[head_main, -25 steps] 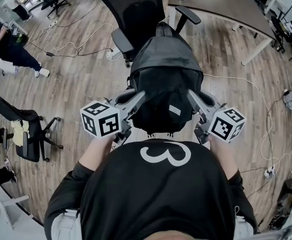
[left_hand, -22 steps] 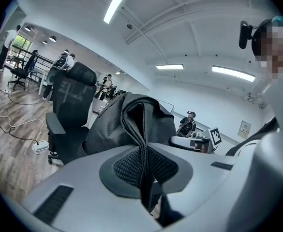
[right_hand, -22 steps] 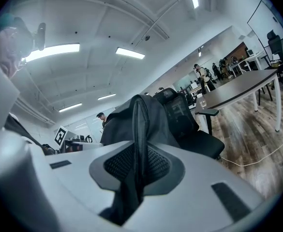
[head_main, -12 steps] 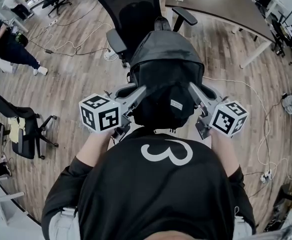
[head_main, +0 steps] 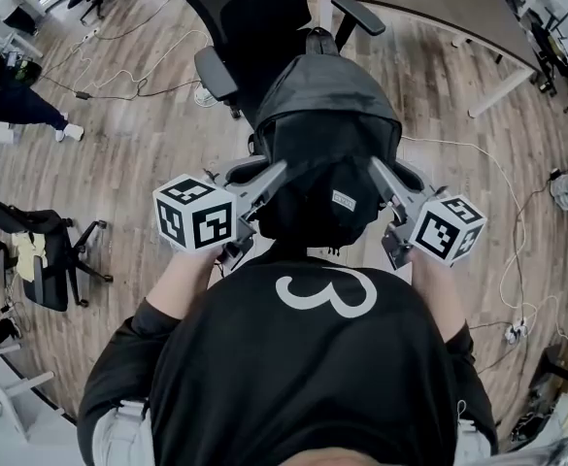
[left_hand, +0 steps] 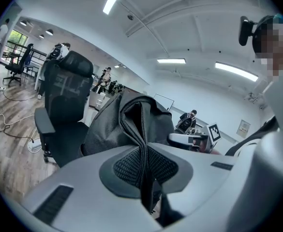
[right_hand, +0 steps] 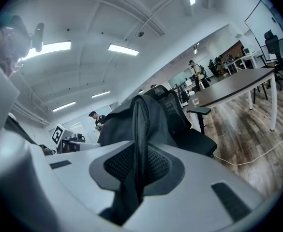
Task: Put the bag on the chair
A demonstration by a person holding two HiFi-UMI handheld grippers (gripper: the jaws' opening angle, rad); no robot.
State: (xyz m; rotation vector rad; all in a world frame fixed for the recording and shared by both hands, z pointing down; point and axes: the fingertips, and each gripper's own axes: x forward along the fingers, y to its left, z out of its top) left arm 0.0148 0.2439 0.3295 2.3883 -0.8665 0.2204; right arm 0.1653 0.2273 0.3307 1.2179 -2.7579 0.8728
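The left hand-held gripper (head_main: 279, 171) and right hand-held gripper (head_main: 376, 166) each pinch the bag (head_main: 324, 134) between them. The chair (head_main: 254, 27) stands on its far side, on a wooden floor (head_main: 148, 153).

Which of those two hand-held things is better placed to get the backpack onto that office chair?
Left, marginally. Both the left hand-held gripper and right hand-held gripper are shut on the backpack, sharing its weight, but the office chair stands ahead and slightly left.

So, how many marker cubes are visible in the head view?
2. One marker cube is on the left gripper, left of the bag; the other on the right gripper, right of it. None seems hidden.
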